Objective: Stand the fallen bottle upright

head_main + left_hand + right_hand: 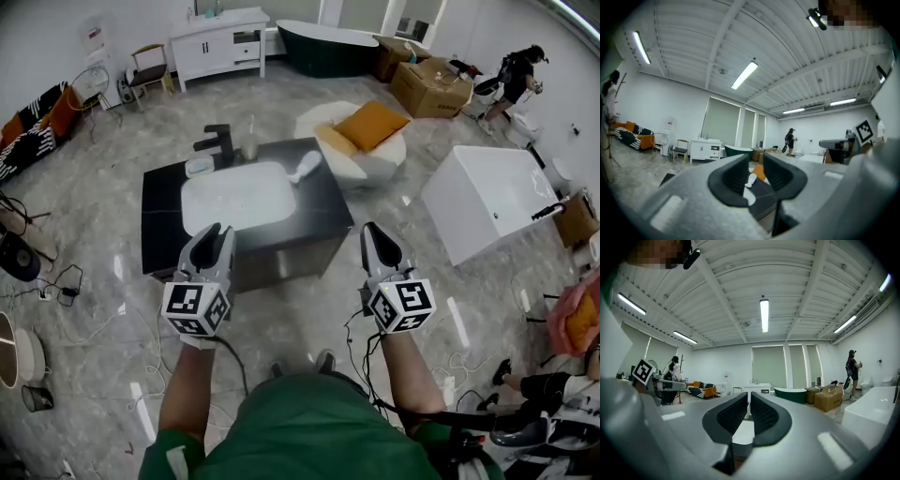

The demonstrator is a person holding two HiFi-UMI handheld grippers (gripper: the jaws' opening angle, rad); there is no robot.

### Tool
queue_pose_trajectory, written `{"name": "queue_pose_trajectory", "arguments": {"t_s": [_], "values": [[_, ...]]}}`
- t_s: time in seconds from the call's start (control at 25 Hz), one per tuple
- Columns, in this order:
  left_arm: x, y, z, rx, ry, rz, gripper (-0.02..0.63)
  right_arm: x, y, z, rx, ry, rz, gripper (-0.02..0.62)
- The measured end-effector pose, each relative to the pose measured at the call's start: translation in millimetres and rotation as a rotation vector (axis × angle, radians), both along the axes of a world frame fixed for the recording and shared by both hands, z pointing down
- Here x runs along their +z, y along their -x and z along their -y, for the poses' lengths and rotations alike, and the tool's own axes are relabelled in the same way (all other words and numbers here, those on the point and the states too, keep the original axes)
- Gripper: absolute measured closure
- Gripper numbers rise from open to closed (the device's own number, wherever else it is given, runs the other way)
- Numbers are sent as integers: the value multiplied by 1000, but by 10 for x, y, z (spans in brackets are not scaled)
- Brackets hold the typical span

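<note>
- A white bottle [306, 167] lies on its side near the upper right corner of the black surface [164, 202], a little above the middle of the head view.
- The bottle is just beside the upper right edge of the white sink [239, 197] set into that surface.
- A black tap [217, 142] stands at the upper left edge of the sink.
- The left gripper [217, 232] is held level at the lower left of the surface, over its near edge. Its fingers [736, 176] are apart with nothing between them.
- In the left gripper view the bottle [751, 179] shows far off through the gap between the fingers, well apart from them.
- The right gripper [372, 232] is held level to the lower right of the surface, off its corner. Its fingers [764, 416] are closed together and hold nothing.
- Both grippers are well apart from the bottle.
- To the right of the surface a white chair [375, 164] carries an orange cushion [372, 124], and a white bathtub [487, 197] sits further right.
- A person [516, 80] stands at the upper right by cardboard boxes [431, 86].
</note>
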State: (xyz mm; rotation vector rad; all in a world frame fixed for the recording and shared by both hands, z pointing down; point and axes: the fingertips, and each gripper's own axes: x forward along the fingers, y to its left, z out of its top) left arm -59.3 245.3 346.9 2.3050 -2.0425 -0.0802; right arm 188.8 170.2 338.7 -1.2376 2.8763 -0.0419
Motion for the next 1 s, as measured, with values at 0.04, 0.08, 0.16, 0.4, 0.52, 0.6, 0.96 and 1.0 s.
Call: {"name": "queue_pose_trajectory", "arguments": {"t_s": [0.04,0.08,0.16,0.4,0.52,0.6,0.96,1.0], "values": [[21,39,11,6,1,-5,512,10,29,2,8,3,4,591],[46,76,15,12,3,-10,512,28,53,-5,16,8,8,589],[98,136,14,23,10,-17,512,76,87,-32,34,22,9,575],[181,209,125,54,25,-30,512,136,113,13,76,44,5,545],[244,217,255,64,37,-33,512,185,131,137,87,53,4,543],[311,217,364,68,48,-30,512,252,135,248,91,63,7,543],[569,427,987,54,115,-17,512,572,282,1014,100,119,32,543],[606,447,1077,51,125,-17,512,610,305,1120,98,128,34,543]]}}
